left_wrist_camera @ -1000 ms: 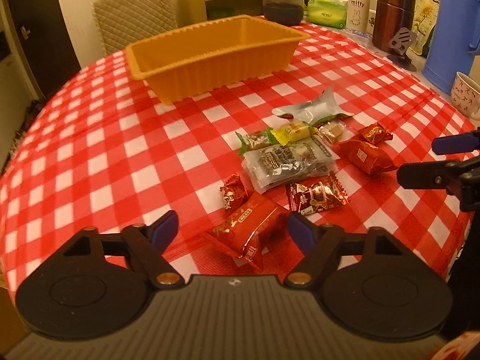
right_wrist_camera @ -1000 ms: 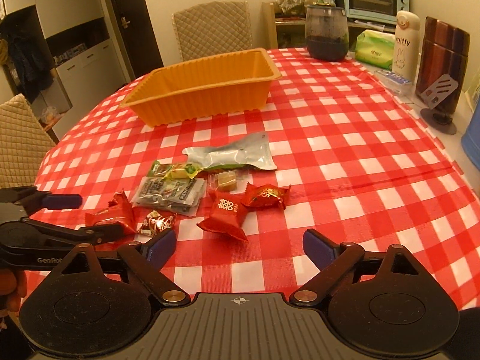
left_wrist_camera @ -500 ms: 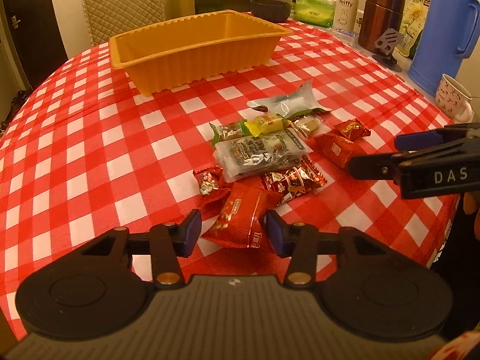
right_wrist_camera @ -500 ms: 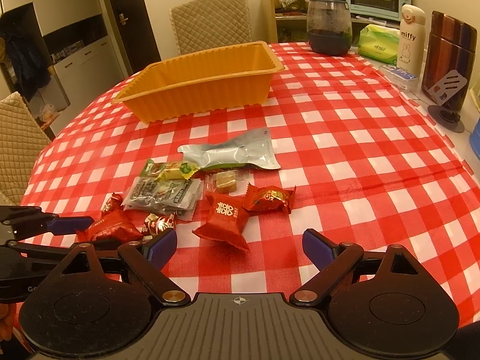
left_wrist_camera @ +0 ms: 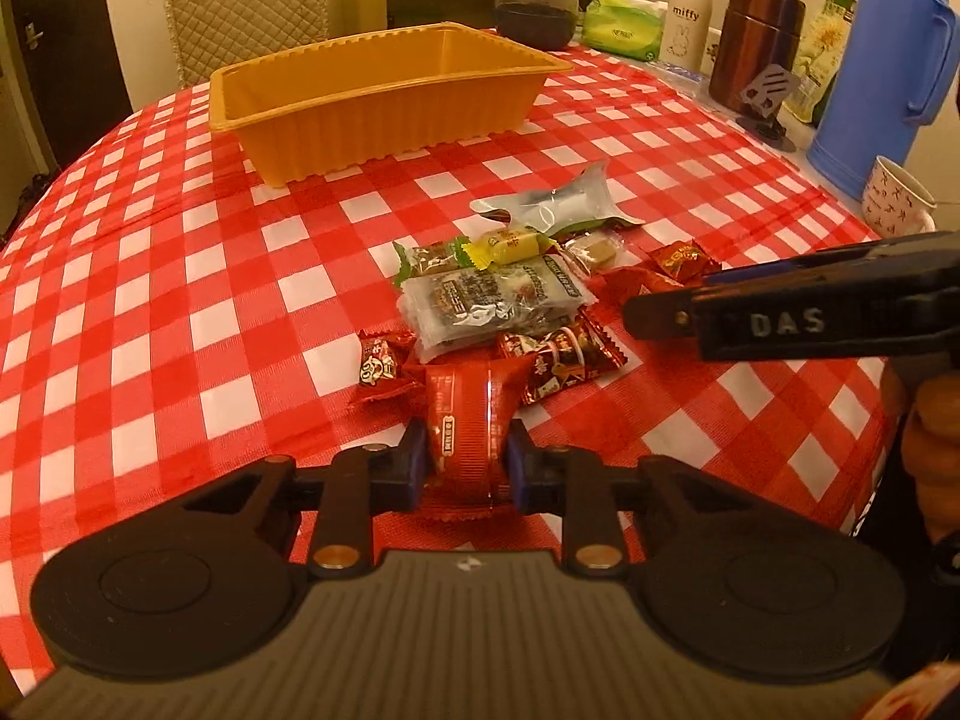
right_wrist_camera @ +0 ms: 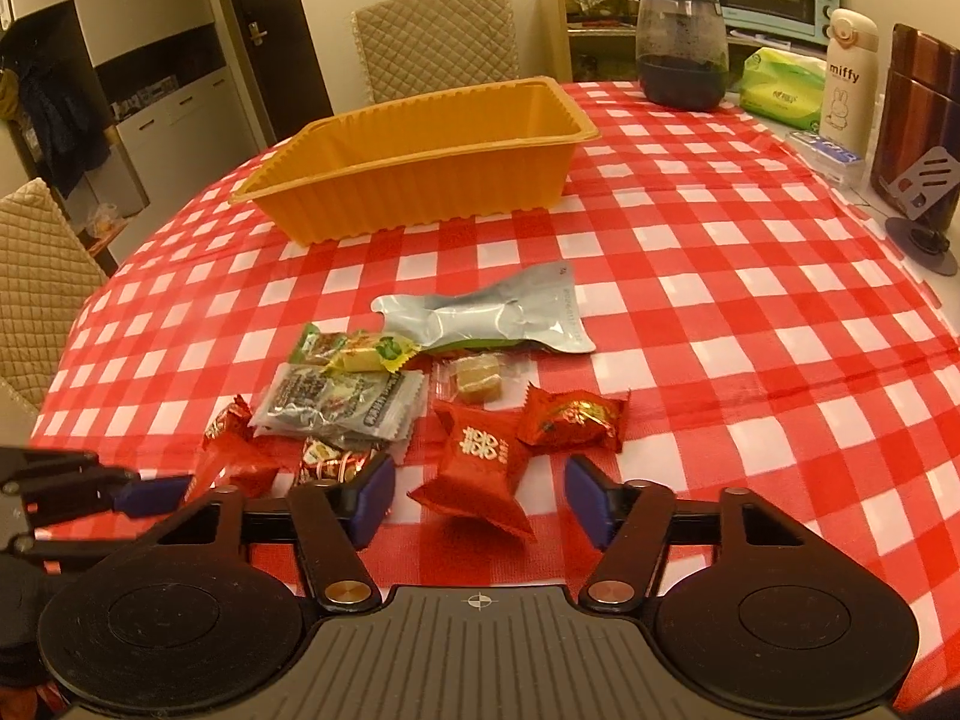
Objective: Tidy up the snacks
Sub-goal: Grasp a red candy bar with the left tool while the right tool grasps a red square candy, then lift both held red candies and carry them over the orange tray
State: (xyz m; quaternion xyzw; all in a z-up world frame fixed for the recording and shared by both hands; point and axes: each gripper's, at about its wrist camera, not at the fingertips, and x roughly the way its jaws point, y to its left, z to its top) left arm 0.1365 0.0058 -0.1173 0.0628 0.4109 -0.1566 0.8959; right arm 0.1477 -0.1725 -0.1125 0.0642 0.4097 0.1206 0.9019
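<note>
My left gripper (left_wrist_camera: 467, 463) is shut on a red snack packet (left_wrist_camera: 467, 414) at the near edge of the snack pile, on the checked tablecloth. My right gripper (right_wrist_camera: 480, 495) is open, its blue pads either side of a red pillow packet with gold characters (right_wrist_camera: 477, 468). Beyond lie a grey printed packet (right_wrist_camera: 342, 399), a silver pouch (right_wrist_camera: 492, 318), a yellow candy (right_wrist_camera: 366, 354), a clear-wrapped cube (right_wrist_camera: 477, 381) and a red-gold candy (right_wrist_camera: 570, 423). The empty orange tray (right_wrist_camera: 420, 168) stands further back. The right gripper shows side-on in the left wrist view (left_wrist_camera: 780, 318).
At the table's right edge stand a blue jug (left_wrist_camera: 888, 60), a patterned mug (left_wrist_camera: 897, 198), a brown canister (right_wrist_camera: 918, 120), a white miffy bottle (right_wrist_camera: 849, 78) and a tissue pack (right_wrist_camera: 780, 87). A dark glass jar (right_wrist_camera: 681, 57) and a padded chair (right_wrist_camera: 438, 36) are behind the tray.
My left gripper closed onto the red snack packet. My right gripper moved forward and down, narrowing around the red pillow packet.
</note>
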